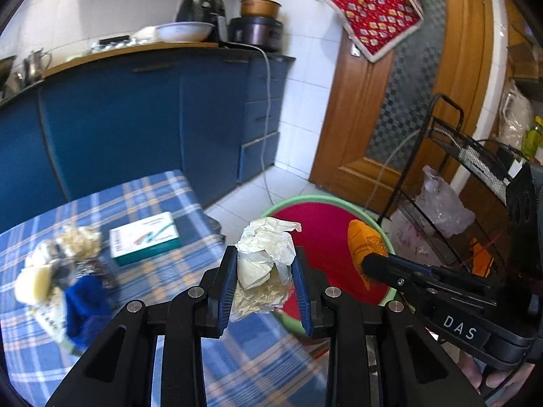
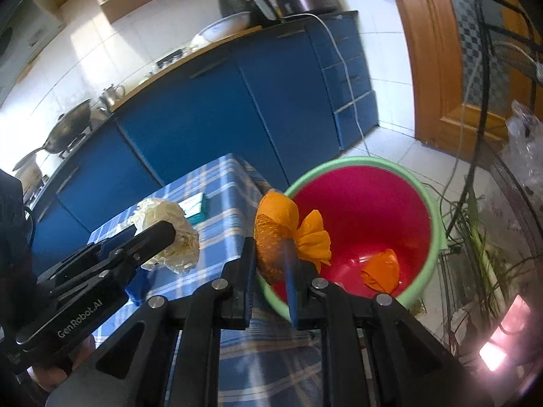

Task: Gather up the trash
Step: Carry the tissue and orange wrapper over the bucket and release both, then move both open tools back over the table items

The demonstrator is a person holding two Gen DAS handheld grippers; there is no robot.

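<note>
Trash collection, part done; items listed largest first.

1. Surface [image 1: 163, 196], covered in blue plaid cloth. It carries the uncollected items. The bin stands on the floor just beside its corner.

2. Bin [image 2: 429, 217], green rim and red inside, standing open. One orange wad [image 2: 380, 268] already lies at its bottom. No other contents can be made out.

3. Trash heap [image 1: 64, 271] at the surface's near-left part: pale crumpled wrappers, a yellowish lump and a blue piece, blurred, touching one another. Not yet collected.

4. Teal-and-white box [image 1: 144, 239], flat on the surface near the heap. Whether it counts as trash cannot be told.

5. Crumpled white paper [image 1: 263, 268], pinched in the jaws of the left gripper [image 1: 264, 271]. It is held in the air over the surface's edge, by the bin's rim, and is not yet over the opening.

6. Orange wrapper [image 2: 281, 230], a twisted bundle with a brownish mesh patch, pinched in the tightly closed jaws of the right gripper [image 2: 271, 271]. It hangs at the bin's near rim, partly over the opening, and is not yet dropped.

Judged status: one piece binned, two in carriage close to release. The heap remains, so more trips are likely.
</note>
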